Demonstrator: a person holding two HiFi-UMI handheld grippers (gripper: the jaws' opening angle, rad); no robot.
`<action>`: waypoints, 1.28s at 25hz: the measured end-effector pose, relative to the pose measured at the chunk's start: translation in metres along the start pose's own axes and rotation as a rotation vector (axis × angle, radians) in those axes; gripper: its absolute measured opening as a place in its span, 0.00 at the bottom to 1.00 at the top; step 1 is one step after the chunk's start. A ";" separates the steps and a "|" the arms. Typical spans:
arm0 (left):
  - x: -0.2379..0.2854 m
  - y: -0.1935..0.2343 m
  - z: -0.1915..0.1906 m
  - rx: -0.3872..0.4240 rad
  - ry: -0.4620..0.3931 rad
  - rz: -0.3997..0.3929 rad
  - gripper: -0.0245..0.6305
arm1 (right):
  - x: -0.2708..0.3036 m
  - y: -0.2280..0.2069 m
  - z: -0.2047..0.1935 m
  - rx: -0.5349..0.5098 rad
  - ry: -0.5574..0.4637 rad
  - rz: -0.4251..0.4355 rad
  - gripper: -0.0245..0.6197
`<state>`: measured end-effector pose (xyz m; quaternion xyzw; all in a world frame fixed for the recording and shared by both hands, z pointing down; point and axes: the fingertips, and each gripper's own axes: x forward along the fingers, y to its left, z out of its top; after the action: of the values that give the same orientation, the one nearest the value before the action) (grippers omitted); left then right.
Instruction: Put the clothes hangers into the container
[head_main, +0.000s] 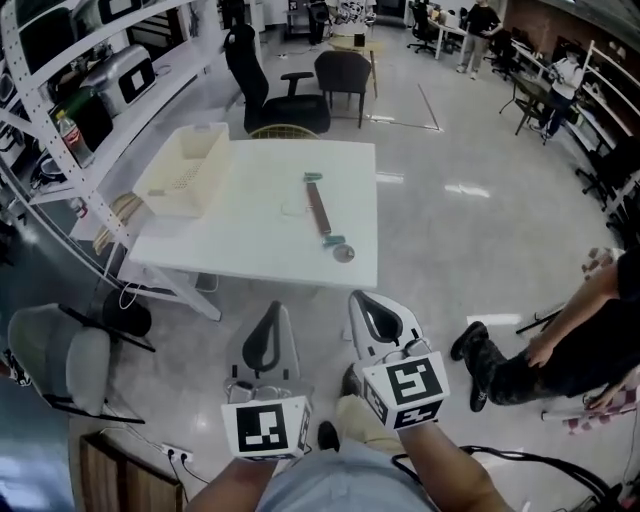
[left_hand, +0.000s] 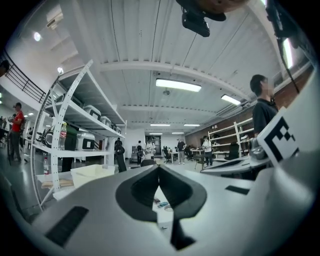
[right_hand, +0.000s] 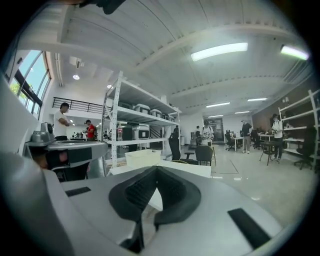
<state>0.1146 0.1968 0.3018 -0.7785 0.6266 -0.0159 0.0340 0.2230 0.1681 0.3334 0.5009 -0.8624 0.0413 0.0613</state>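
Wide workshop, white surface (head_main: 260, 250) ahead: carries the clothes hanger (head_main: 318, 210) mid-top, well apart from the beige container (head_main: 172, 205) at its far-left corner. Apparently not started yet, hanger unstowed. Left hand-held gripper (head_main: 272, 310) and right hand-held gripper (head_main: 362, 300): pressed together, empty, short of the surface.

No word, number or brand can be read anywhere. The marker cubes (head_main: 268, 428) carry only black-and-white square patterns, no letters. The bottle (head_main: 72, 138) on the shelf (head_main: 150, 90) wears a red label, too small to read.
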 end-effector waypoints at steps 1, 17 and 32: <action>0.009 0.002 -0.003 0.000 0.006 -0.001 0.06 | 0.009 -0.005 -0.001 0.003 0.004 -0.002 0.05; 0.216 0.041 -0.025 0.034 0.074 0.028 0.06 | 0.197 -0.110 -0.005 0.056 0.071 0.047 0.05; 0.309 0.084 0.002 0.020 0.008 0.068 0.06 | 0.298 -0.136 0.024 0.004 0.082 0.096 0.05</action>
<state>0.0988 -0.1232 0.2885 -0.7561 0.6528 -0.0243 0.0397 0.1935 -0.1588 0.3549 0.4570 -0.8820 0.0664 0.0937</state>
